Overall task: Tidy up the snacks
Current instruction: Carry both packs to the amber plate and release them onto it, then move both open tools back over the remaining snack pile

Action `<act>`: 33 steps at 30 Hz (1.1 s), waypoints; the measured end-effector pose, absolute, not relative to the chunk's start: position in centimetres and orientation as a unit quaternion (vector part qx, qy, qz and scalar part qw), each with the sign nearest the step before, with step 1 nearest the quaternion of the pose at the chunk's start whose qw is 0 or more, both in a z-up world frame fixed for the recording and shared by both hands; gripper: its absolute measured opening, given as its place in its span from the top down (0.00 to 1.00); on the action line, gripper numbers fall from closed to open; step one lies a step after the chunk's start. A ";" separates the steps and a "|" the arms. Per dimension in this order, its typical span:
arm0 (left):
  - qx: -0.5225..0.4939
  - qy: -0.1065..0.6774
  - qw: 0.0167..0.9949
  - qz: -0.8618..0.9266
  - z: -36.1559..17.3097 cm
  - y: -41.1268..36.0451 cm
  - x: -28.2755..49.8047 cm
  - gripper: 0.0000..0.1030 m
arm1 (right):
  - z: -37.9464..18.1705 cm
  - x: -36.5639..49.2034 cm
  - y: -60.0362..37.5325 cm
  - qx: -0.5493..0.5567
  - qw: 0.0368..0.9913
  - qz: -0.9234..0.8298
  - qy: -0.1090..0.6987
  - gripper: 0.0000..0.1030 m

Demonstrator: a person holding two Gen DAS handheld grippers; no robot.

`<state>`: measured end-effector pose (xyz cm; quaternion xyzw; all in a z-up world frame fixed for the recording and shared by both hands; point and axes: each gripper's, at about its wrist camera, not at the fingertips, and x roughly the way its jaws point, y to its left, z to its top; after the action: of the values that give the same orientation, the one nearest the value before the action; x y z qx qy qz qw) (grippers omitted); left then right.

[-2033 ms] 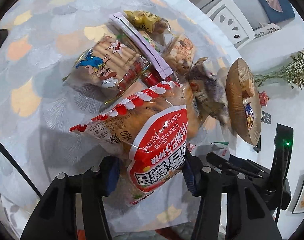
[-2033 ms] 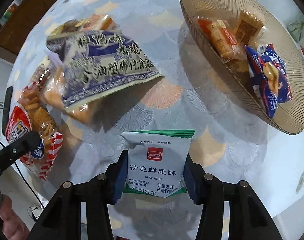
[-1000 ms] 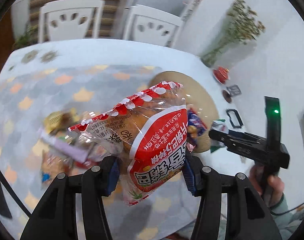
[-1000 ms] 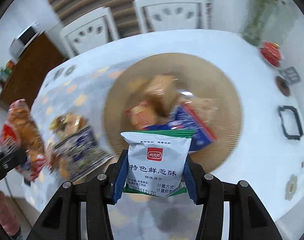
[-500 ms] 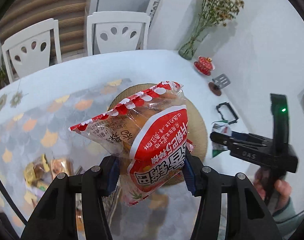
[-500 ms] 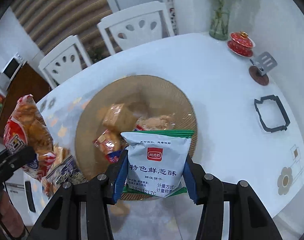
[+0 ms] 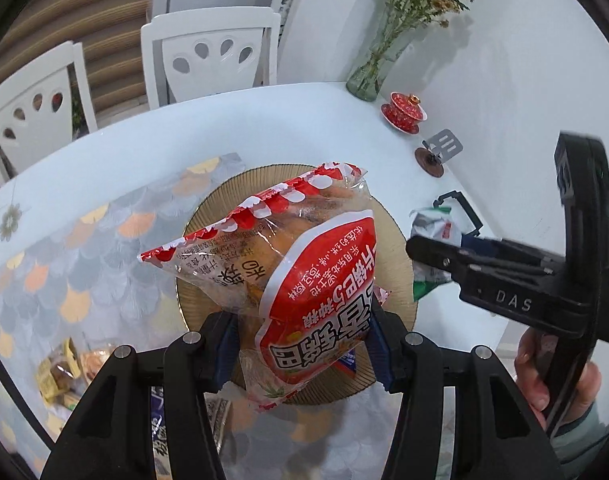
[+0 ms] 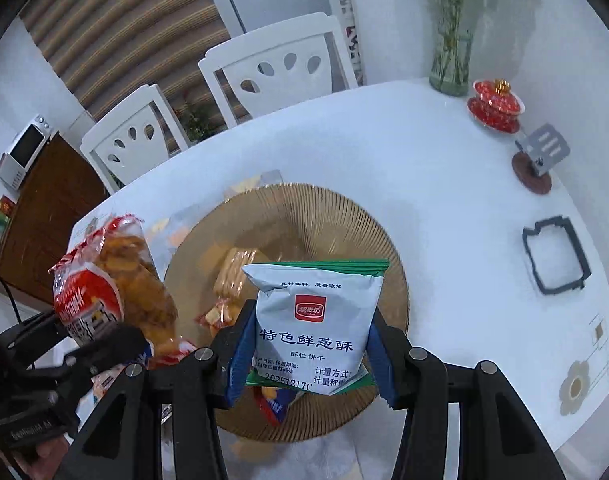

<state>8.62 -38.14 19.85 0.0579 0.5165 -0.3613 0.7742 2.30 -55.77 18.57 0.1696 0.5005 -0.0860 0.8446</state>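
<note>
Left claw: our left gripper [image 7: 300, 344] is clamped on the red-and-clear plastic bag of fried golden crisps [image 7: 288, 280], held in the air above the round ribbed tan plate [image 7: 208, 216].
Right claw: our right gripper [image 8: 308, 356] is clamped on the pale blue foil biscuit packet with green edges [image 8: 314, 320], hanging over the same plate, to the right of the crisp bag.
Crowding risk: we judge the two bags could knock together if both come down at once.
Spill risk: the plate already holds small wrapped snacks [image 8: 232, 276]; the big bag may slide off its rim onto the white table [image 8: 444, 208].
Leftovers: small wrapped sweets [image 7: 60, 372] lie near left on the scalloped mat [image 7: 64, 256].
</note>
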 end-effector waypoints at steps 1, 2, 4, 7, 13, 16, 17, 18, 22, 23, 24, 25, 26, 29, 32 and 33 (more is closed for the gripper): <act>0.057 0.517 0.773 -0.362 19.8 -38.3 8.7 0.51 | 18.7 2.5 -55.7 0.167 0.846 -0.086 0.500 0.52; 0.054 0.519 0.772 -0.363 19.8 -38.3 8.8 0.50 | 18.7 2.8 -55.7 0.166 0.846 -0.084 0.499 0.52; 0.053 0.528 0.765 -0.366 19.2 -38.7 9.1 0.47 | 18.7 3.2 -55.7 0.162 0.847 -0.085 0.499 0.52; 0.043 0.543 0.753 -0.369 17.4 -38.9 9.8 0.23 | 18.0 4.0 -55.6 0.139 0.841 -0.105 0.512 0.43; 0.006 0.573 0.742 -0.349 15.4 -37.2 10.4 0.23 | 17.3 3.2 -56.1 0.143 0.832 -0.114 0.524 0.42; 0.001 0.567 0.748 -0.345 15.7 -35.9 9.9 0.23 | 17.1 2.5 -56.0 0.141 0.830 -0.114 0.528 0.42; -0.003 0.568 0.749 -0.341 15.7 -35.2 9.8 0.23 | 17.1 2.3 -55.7 0.137 0.830 -0.116 0.529 0.42; -0.009 0.570 0.749 -0.338 15.7 -34.6 9.8 0.23 | 17.1 2.2 -55.5 0.135 0.829 -0.115 0.530 0.42; -0.053 0.575 0.743 -0.339 15.7 -31.8 9.8 0.23 | 16.9 2.0 -53.9 0.140 0.826 -0.097 0.537 0.42; -0.065 0.573 0.740 -0.346 15.9 -31.4 9.7 0.23 | 16.9 2.0 -53.4 0.138 0.826 -0.094 0.538 0.42; -0.078 0.563 0.745 -0.349 16.4 -30.3 9.4 0.23 | 16.9 2.1 -52.8 0.134 0.827 -0.091 0.539 0.42; -0.080 0.557 0.751 -0.344 16.8 -29.7 9.2 0.23 | 17.0 2.1 -52.0 0.129 0.828 -0.086 0.540 0.42; -0.079 0.553 0.758 -0.338 17.1 -29.1 9.1 0.23 | 17.0 2.2 -51.4 0.126 0.828 -0.081 0.540 0.42; -0.079 0.550 0.774 -0.303 17.5 -26.3 9.0 0.23 | 17.2 2.3 -49.0 0.125 0.829 -0.052 0.542 0.42; -0.096 0.548 0.789 -0.260 17.5 -21.6 8.6 0.23 | 17.6 2.6 -45.9 0.110 0.832 -0.025 0.543 0.42; -0.096 0.550 0.793 -0.244 17.3 -20.0 8.5 0.23 | 17.7 2.7 -45.2 0.104 0.833 -0.019 0.543 0.42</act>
<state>8.46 -19.97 17.28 -0.0959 0.5495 -0.2436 0.7934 2.74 -45.16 17.67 0.1045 0.5431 -0.0187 0.8330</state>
